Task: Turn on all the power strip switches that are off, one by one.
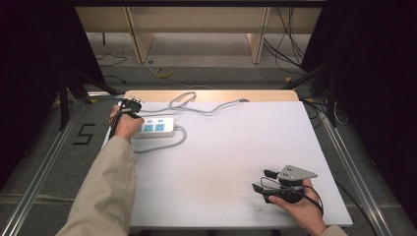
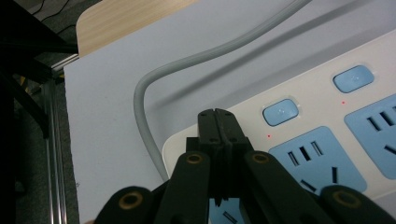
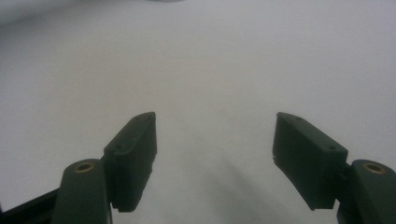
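Closed jaws of my left gripper [image 2: 218, 122] rest over the power strip [image 2: 299, 144] at the table's [image 1: 236, 162] far left corner; rigid, light plastic, best pinched across its sides. My right gripper [image 3: 215, 158] hangs wide open, empty.

- The white table top [image 1: 226, 162] lies bare across its middle and right; a gripper could pass freely there
- The power strip [image 1: 156, 127] sits at the far left, blocking that corner
- Its grey cable [image 1: 196, 105] loops along the far edge and curls round the strip's near side, cluttering the far left quarter
- The left gripper [image 2: 217, 122], jaws pressed together, hangs over the strip's end, with the cable bend just beside it at the left
- The right gripper [image 1: 261, 181], jaws spread wide, sits near the front right edge, well apart from the strip, with bare surface ahead of it
- Beyond the table's far edge the floor carries loose wires [image 1: 290, 44]
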